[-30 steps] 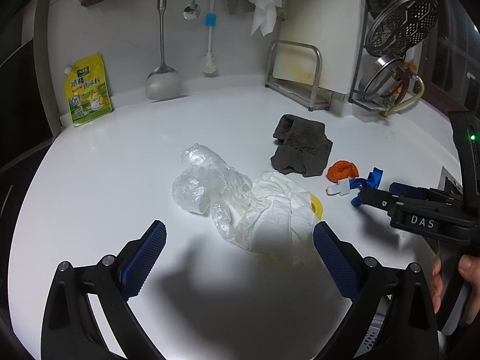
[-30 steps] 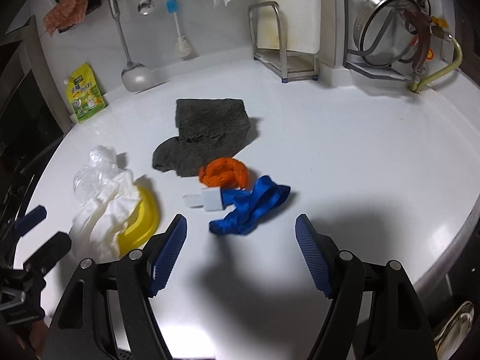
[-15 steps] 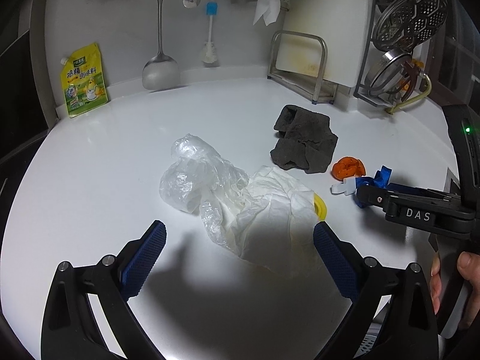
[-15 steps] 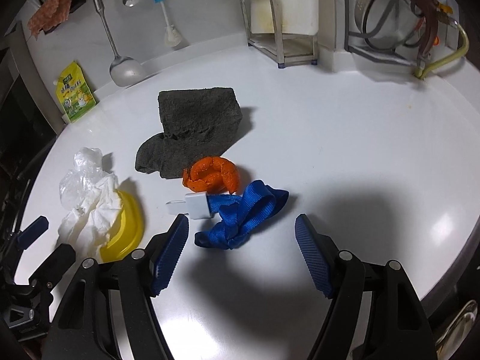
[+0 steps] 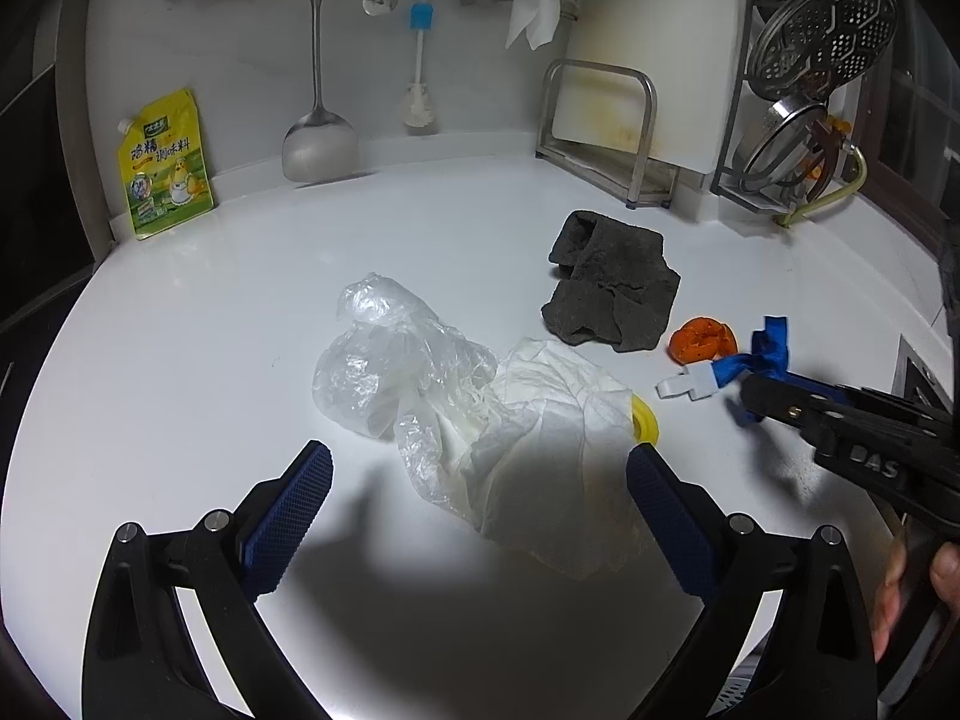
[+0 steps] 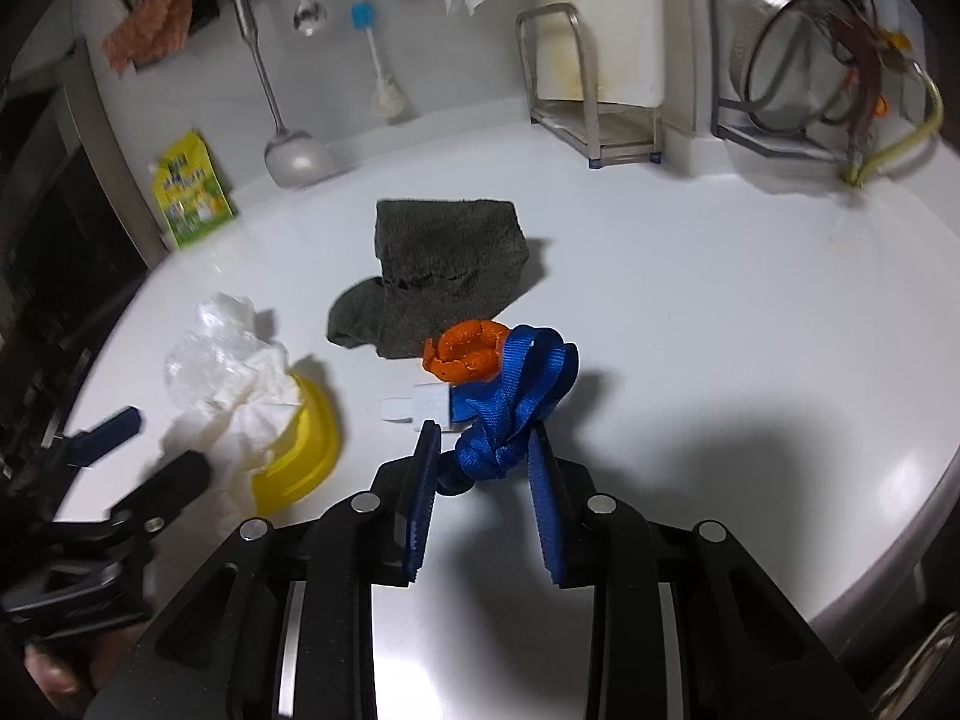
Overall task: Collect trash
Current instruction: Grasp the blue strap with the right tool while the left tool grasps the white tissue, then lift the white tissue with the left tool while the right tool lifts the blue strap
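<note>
Trash nearest me is a crumpled blue woven strap (image 6: pixel 510 402) on the white countertop (image 6: pixel 720 312); my right gripper (image 6: pixel 483 450) has just been closing and pinches its bunched knot. Soft, light, floppy, so mid-bundle suits. My left gripper (image 5: pixel 480 480) gapes over white tissue (image 5: pixel 552 438).

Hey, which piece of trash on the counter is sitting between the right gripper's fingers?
The blue ribbon, bunched between the right hand-held gripper fingers, which have just been closing. The orange peel, tissue and plastic bag lie outside them.
</note>
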`<act>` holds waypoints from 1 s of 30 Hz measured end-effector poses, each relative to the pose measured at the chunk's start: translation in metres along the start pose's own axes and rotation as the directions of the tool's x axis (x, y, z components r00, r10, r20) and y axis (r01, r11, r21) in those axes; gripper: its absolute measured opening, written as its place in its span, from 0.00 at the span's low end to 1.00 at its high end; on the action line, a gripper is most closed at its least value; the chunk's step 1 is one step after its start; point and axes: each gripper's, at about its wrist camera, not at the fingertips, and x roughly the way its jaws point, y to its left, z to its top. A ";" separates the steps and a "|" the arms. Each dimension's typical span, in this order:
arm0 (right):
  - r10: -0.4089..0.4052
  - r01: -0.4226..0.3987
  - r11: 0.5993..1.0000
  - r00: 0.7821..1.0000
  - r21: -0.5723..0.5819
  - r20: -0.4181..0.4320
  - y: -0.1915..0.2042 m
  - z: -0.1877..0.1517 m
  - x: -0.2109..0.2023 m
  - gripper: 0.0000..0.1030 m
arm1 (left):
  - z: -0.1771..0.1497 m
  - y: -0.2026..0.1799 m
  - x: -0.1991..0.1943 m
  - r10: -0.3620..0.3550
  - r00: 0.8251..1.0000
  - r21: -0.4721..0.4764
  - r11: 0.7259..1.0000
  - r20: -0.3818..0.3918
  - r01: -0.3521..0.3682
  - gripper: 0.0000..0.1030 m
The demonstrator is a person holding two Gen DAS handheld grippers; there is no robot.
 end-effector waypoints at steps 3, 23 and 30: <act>0.014 -0.014 0.999 1.000 0.044 0.013 -0.009 -0.006 -0.009 0.28 | 0.004 -0.003 0.006 -0.005 1.000 -0.001 1.000 -0.007 0.005 0.94; 0.089 -0.091 0.991 0.996 0.099 0.027 -0.021 -0.009 -0.016 0.28 | 0.016 -0.020 0.012 -0.060 0.998 0.019 0.998 -0.033 0.061 0.14; 0.105 -0.111 0.990 0.992 0.092 0.067 -0.020 -0.009 -0.024 0.28 | 0.028 -0.013 -0.015 -0.050 0.998 0.018 0.999 0.030 0.050 0.14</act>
